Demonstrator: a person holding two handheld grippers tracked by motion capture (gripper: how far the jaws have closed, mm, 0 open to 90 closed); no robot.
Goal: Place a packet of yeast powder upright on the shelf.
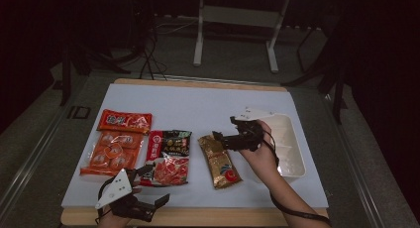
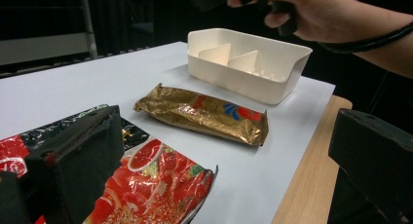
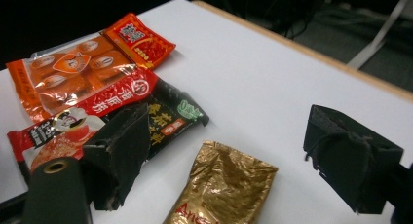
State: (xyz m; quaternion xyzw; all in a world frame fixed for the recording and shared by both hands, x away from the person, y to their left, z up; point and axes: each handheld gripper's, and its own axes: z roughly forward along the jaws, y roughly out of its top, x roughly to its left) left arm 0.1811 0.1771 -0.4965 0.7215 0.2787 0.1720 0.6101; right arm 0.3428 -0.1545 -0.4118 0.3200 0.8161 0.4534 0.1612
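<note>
Overhead, the right gripper (image 1: 229,134) hangs above the worktop (image 1: 213,101) just beside the top end of the gold foil packet (image 1: 219,160), with its jaws spread wide and nothing between them; in the right gripper view that packet (image 3: 224,190) lies below and between the two black jaws, untouched; the hand that carries it sits partly over the white divided tray (image 1: 292,148) at the right edge of the white sheet; the tray (image 2: 253,83) stands just behind the gold packet (image 2: 204,114) in the left gripper view, its two partitions upright; the left gripper (image 1: 148,186) rests low at the near edge of the worktop, jaws wide apart and empty, one jaw close over the corner of the red and black hotpot packet (image 1: 168,157); left of that lies the clear orange bag of round snacks (image 1: 111,151), and a small red sachet (image 1: 125,121) lies touching its far end; the four packets lie flat, in a rough row.
</note>
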